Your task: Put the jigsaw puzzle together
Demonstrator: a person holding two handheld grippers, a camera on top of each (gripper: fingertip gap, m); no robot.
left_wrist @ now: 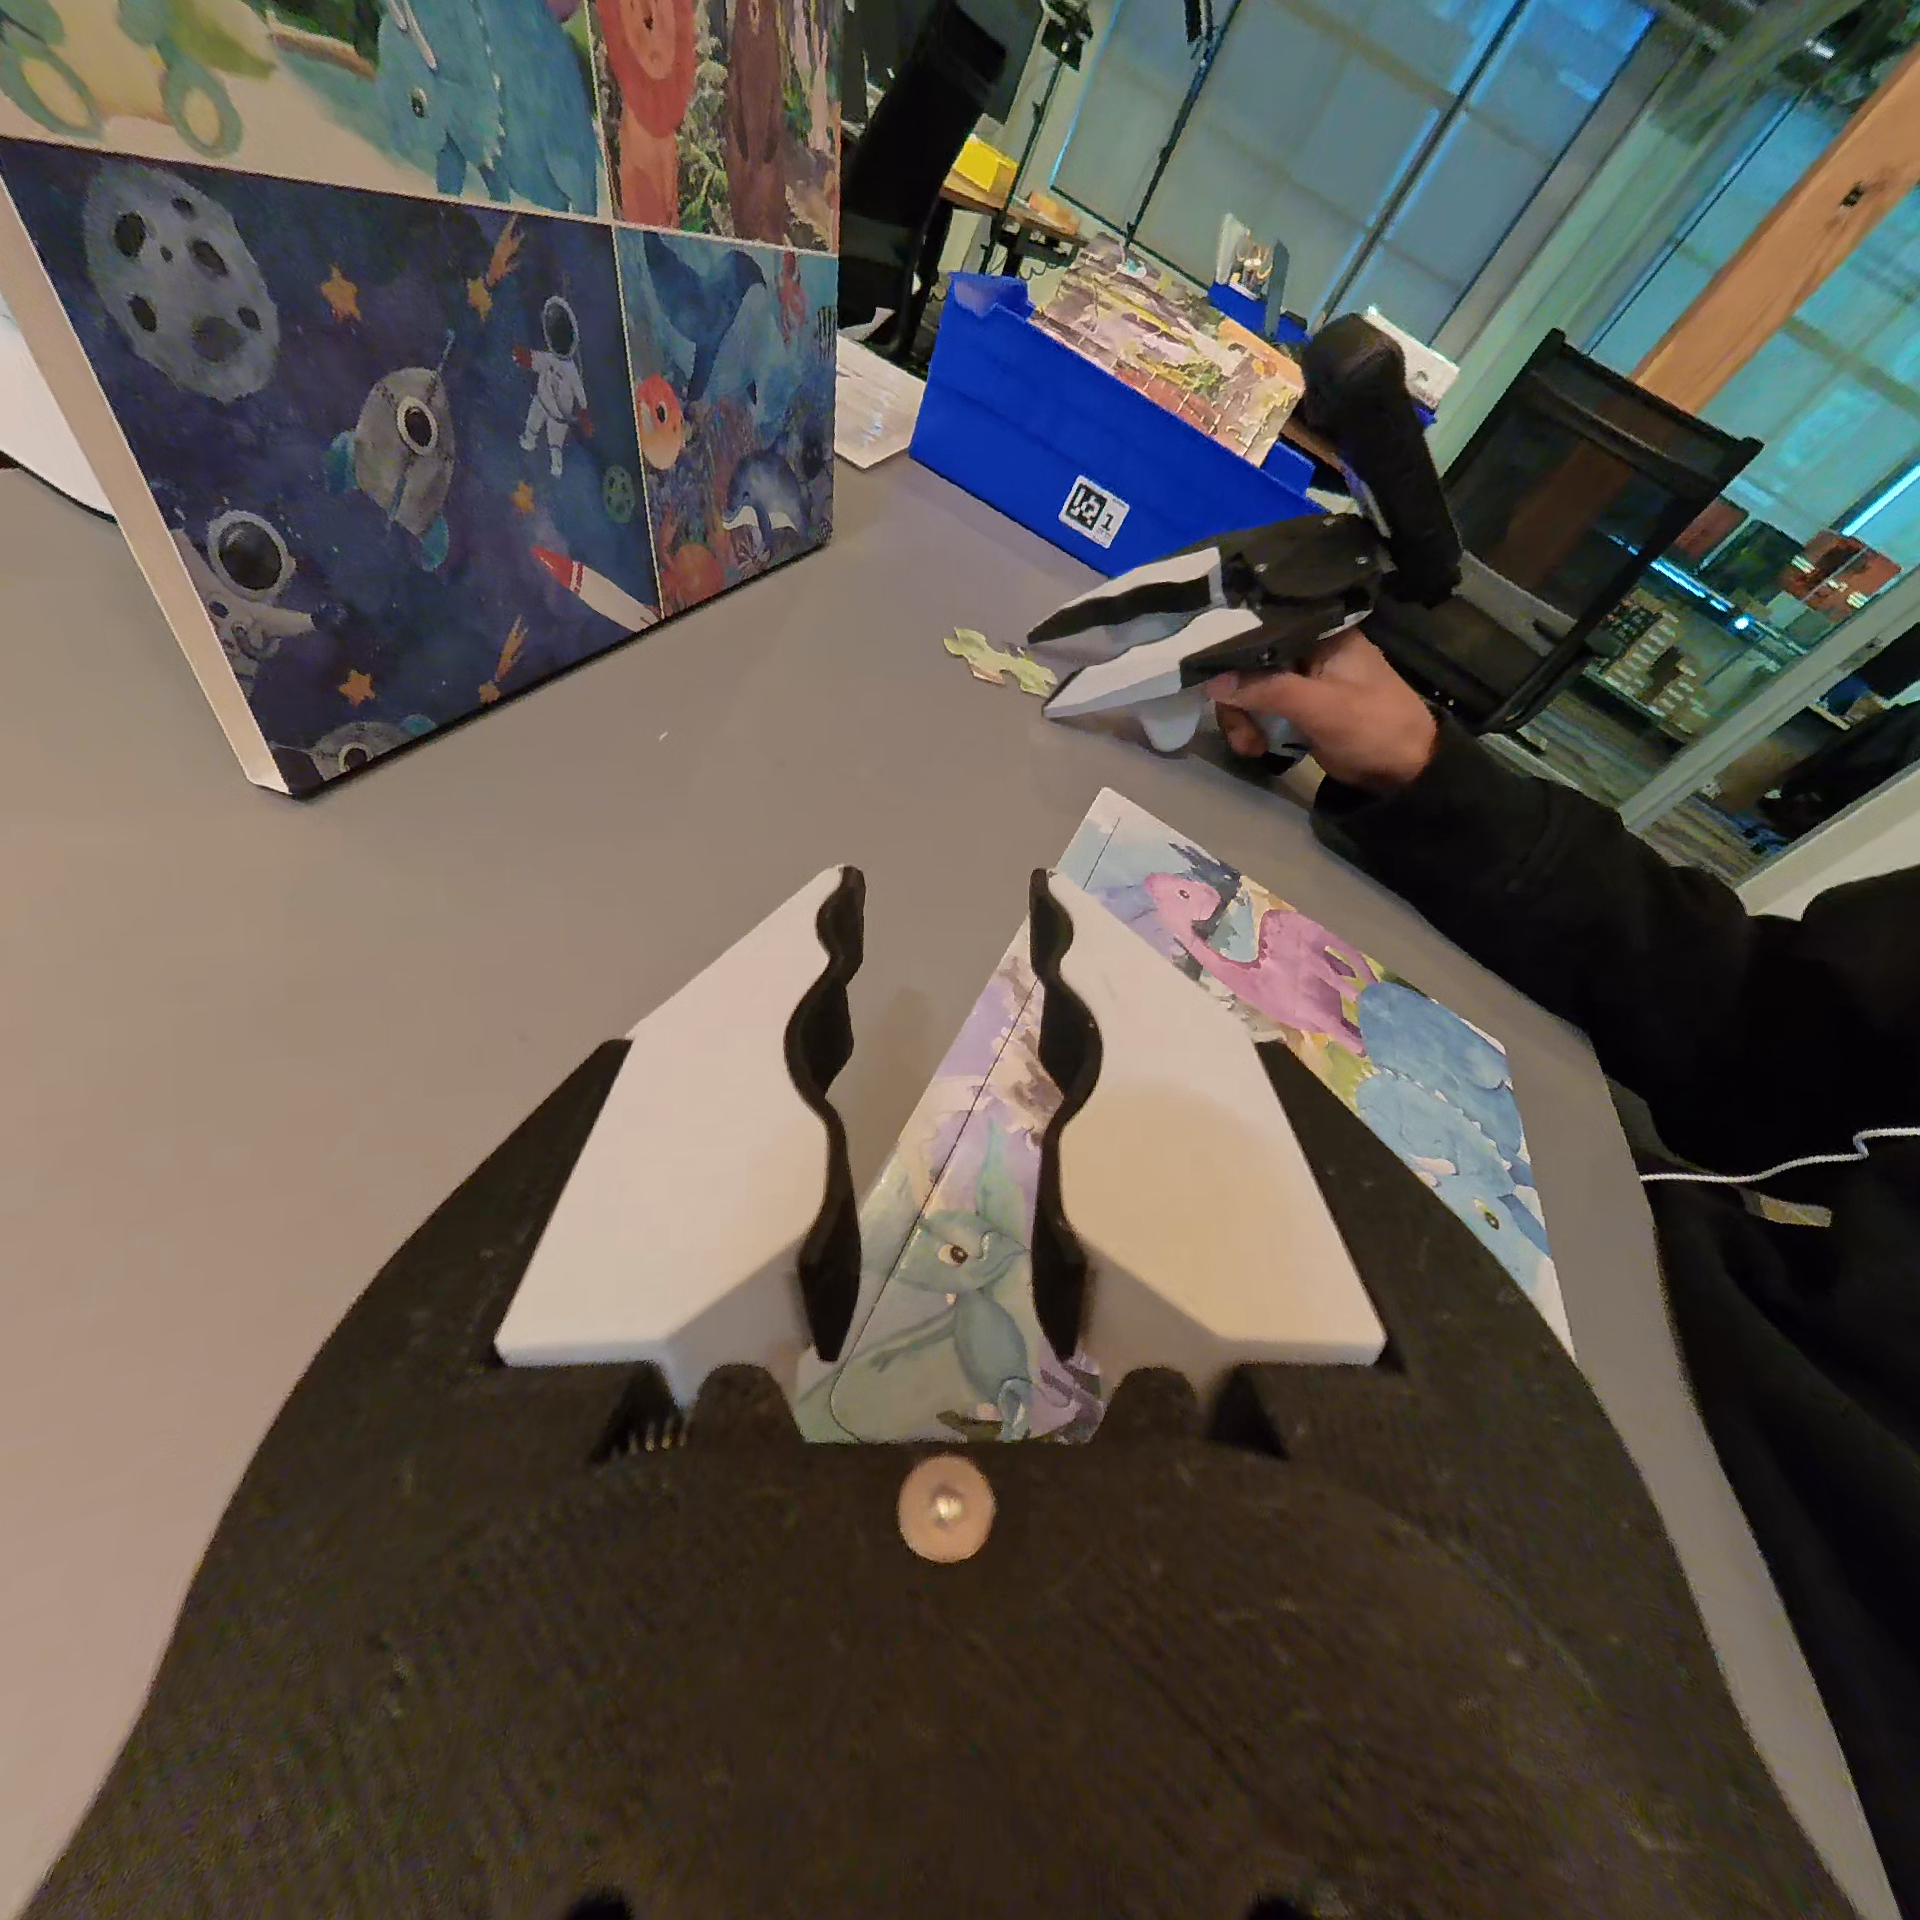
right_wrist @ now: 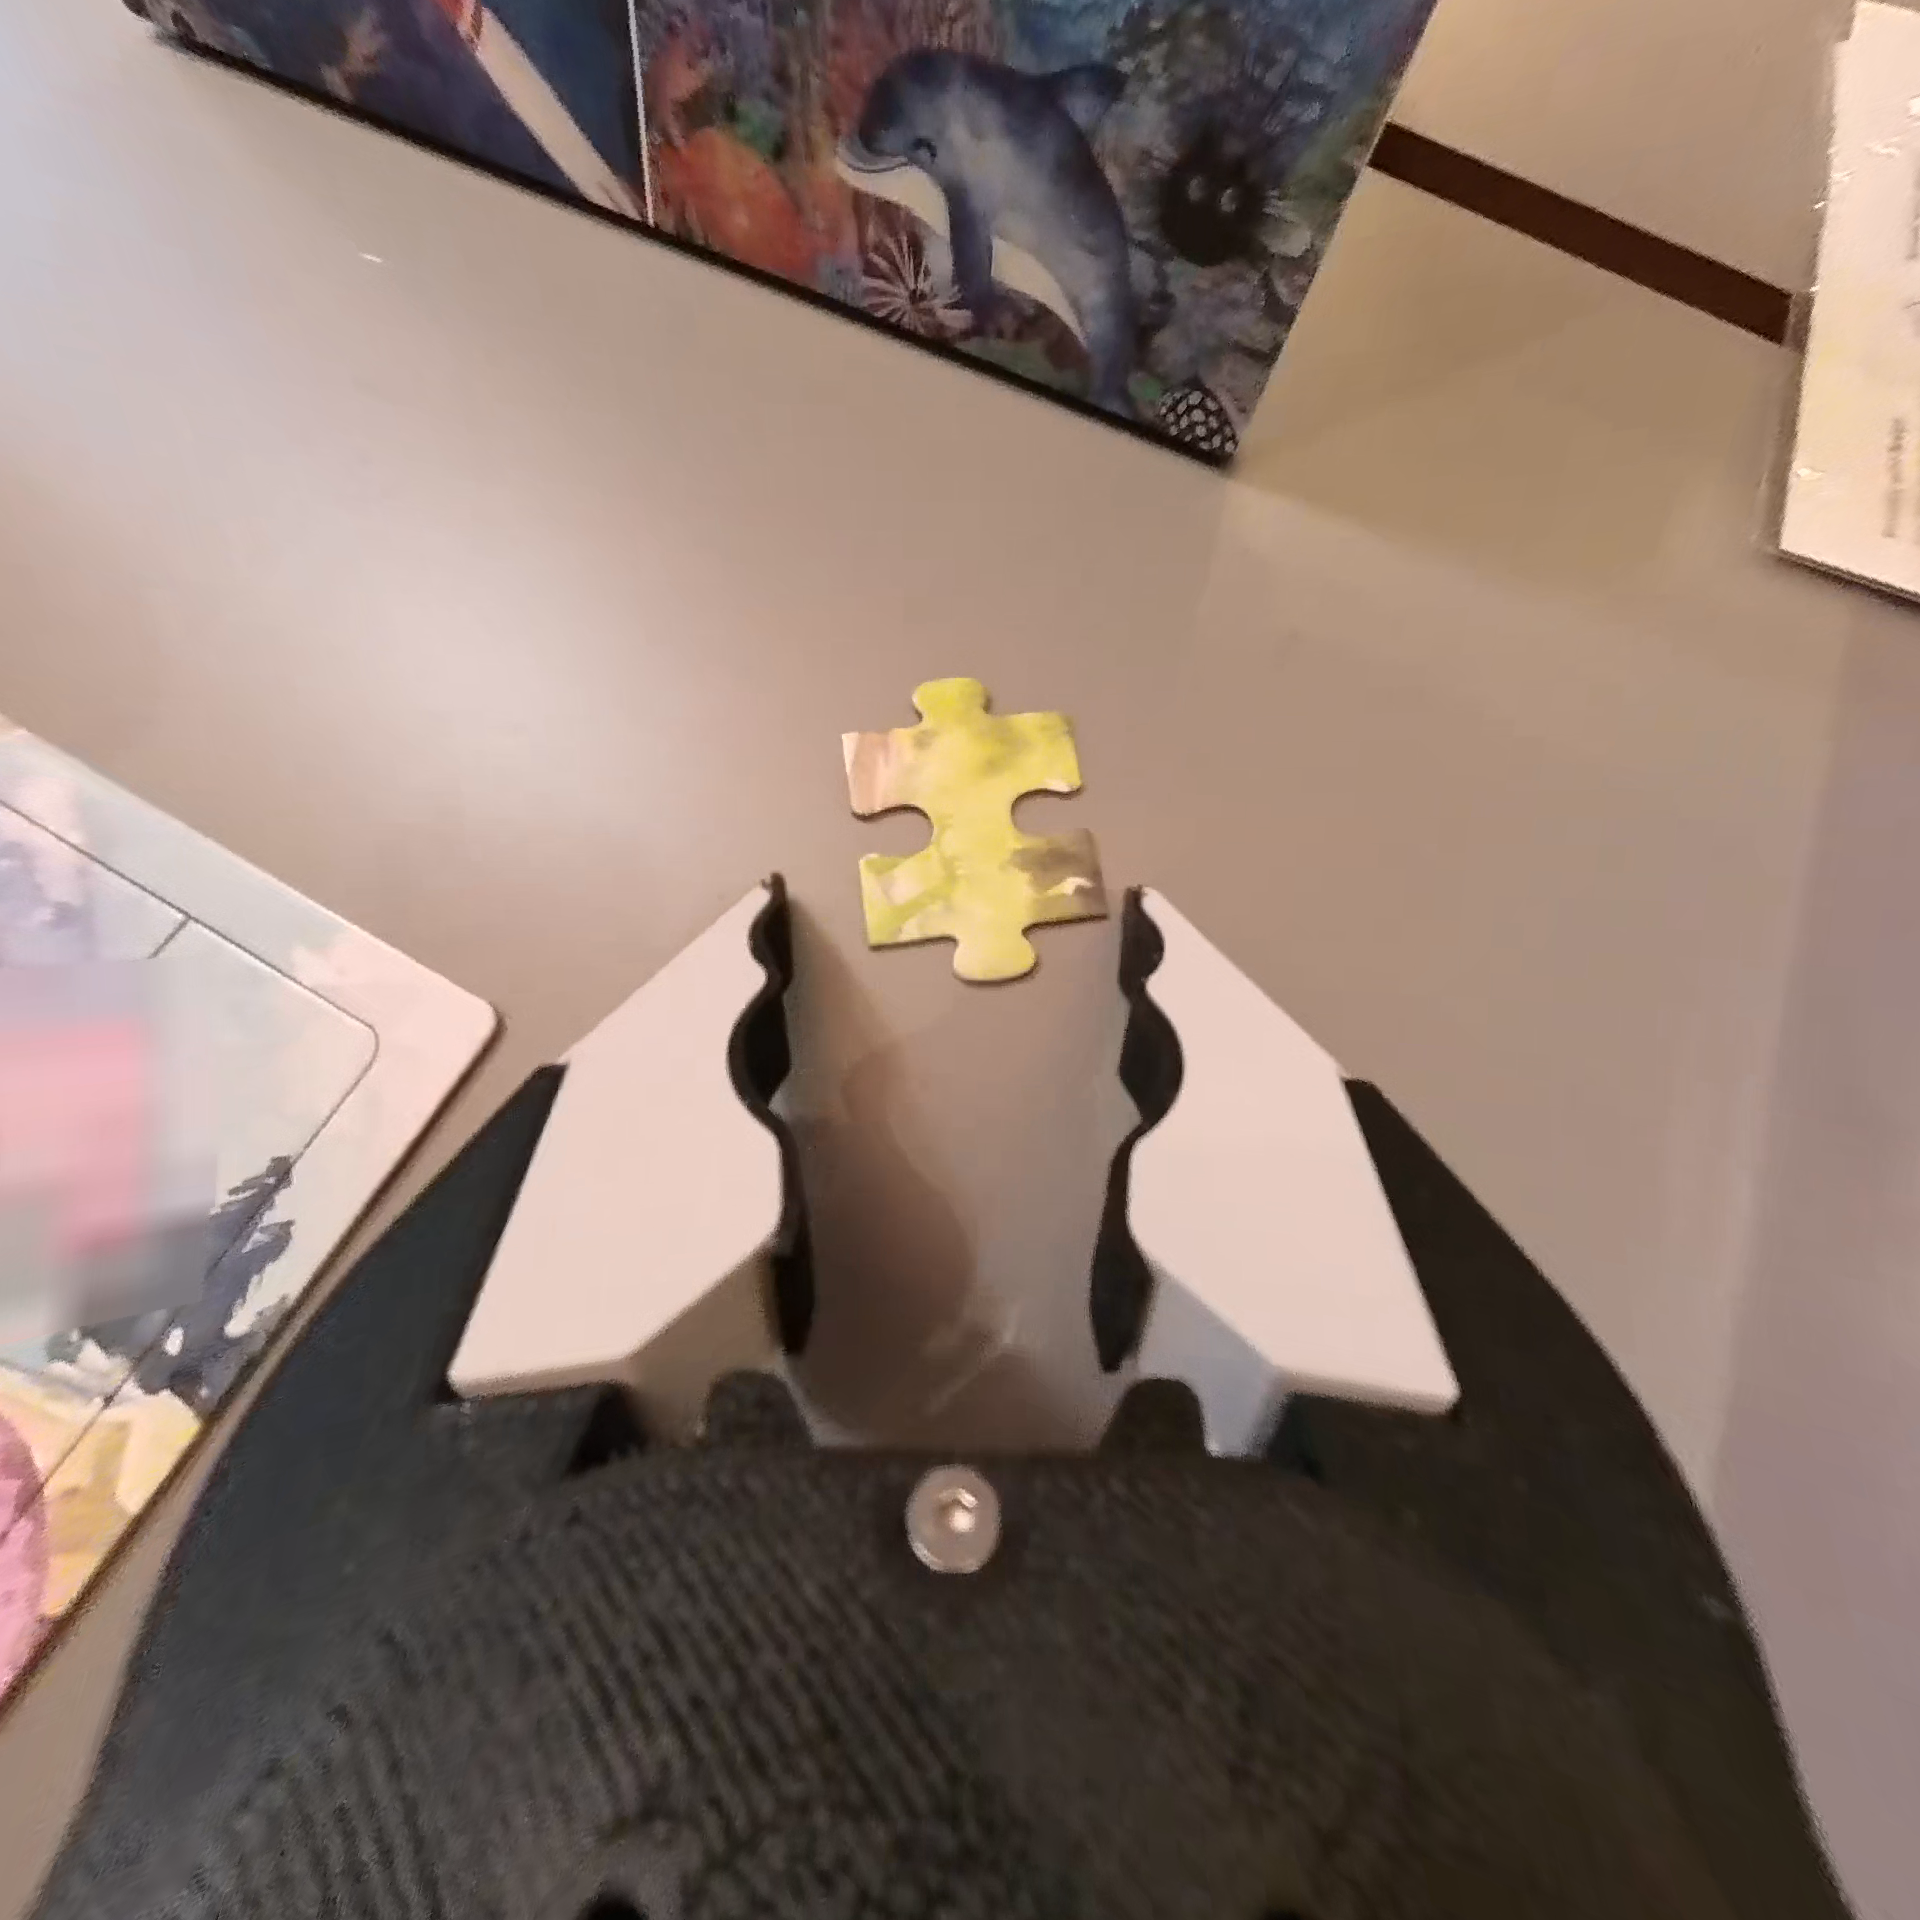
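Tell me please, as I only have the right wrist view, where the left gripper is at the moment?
Observer: The left gripper hovers open over the puzzle board, holding nothing.
Operator: Thank you. How does my right gripper sit relative to the loose piece?
Observer: From the left wrist view, the right gripper is low over the grey table, tips beside the yellow-green piece.
Operator: Is anything behind the picture box?
Observer: A blue bin stands behind the picture box, to its right.
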